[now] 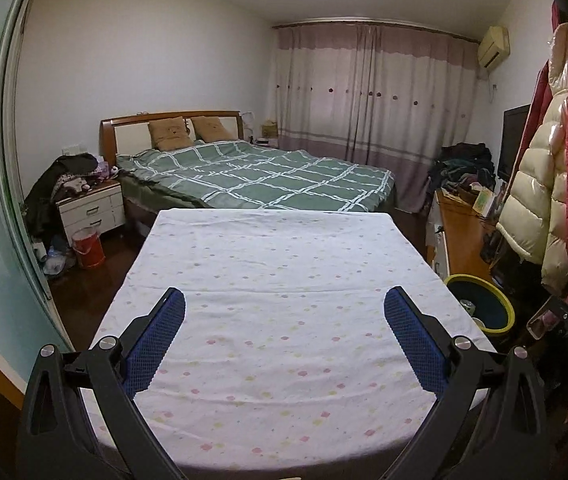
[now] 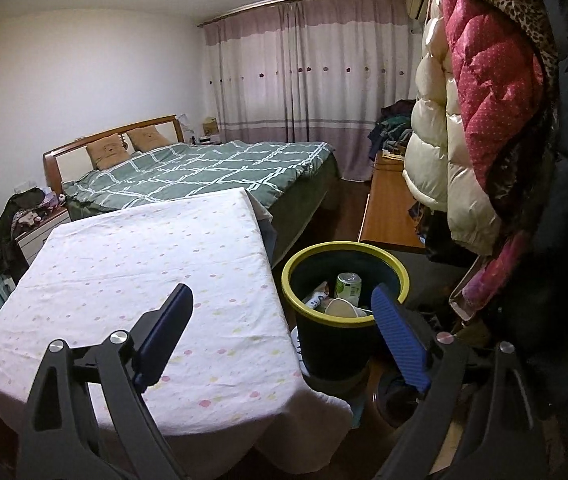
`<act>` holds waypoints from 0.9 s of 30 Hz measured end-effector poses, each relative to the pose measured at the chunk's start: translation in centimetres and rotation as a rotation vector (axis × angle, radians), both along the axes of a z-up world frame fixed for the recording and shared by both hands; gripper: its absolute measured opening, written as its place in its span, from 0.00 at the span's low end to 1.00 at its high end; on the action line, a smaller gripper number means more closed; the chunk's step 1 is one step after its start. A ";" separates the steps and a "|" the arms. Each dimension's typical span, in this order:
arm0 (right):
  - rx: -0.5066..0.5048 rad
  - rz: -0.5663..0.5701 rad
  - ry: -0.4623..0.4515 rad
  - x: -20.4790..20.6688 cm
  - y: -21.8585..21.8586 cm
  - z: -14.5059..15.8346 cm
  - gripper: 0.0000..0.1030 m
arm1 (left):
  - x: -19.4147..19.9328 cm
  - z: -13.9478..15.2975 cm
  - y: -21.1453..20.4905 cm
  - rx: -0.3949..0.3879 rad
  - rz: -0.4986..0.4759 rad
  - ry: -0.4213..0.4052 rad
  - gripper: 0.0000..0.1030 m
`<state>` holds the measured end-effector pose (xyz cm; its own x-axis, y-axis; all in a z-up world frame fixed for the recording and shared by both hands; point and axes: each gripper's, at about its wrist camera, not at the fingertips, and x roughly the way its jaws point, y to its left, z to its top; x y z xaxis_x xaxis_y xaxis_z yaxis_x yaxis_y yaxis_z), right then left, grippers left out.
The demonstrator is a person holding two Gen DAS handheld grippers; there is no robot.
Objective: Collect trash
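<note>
- Left hand-held gripper (image 1: 284, 304): jaws stand wide apart over the near half of the bench (image 1: 267, 248), nothing between them. No trash shows anywhere on the cloth in either view.
- Right hand-held gripper (image 2: 281, 304): jaws spread wide and empty, 1 finger over the bench's right edge, the other over the near rim of the bin (image 2: 398, 268).
- Task items: a can (image 2: 348, 286), a wrapper (image 2: 318, 298) and a pale crumpled piece (image 2: 342, 307) lie inside the bin, which stands on the floor just beside the bench's right edge.
- Risk: the right finger sits close to the bin's rim; a sideways swing could catch it and tip the bin, spilling the contents.
- Risk: the cloth hangs loose at the bench's near right corner; a snagged finger could drag it.
- Risk: hanging coats (image 2: 484, 100) crowd the right side and could foul the right hand-held gripper on withdrawal.
- Risk: judging the job finished may be premature; floor clutter by the nightstand (image 1: 91, 204) is too indistinct to rule out as trash.
</note>
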<state>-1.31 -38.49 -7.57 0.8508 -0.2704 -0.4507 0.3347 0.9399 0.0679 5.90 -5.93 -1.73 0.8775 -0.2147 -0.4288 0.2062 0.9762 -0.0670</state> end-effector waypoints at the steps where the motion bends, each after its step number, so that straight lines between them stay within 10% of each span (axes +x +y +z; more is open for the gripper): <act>1: -0.002 0.000 -0.002 -0.1 0.2 0.1 0.84 | -0.1 0.0 0.1 0.002 0.001 -0.004 0.95; 27: 0.008 0.011 0.003 0.1 0.7 0.1 0.84 | 0.4 0.1 -0.7 0.006 0.001 0.005 0.95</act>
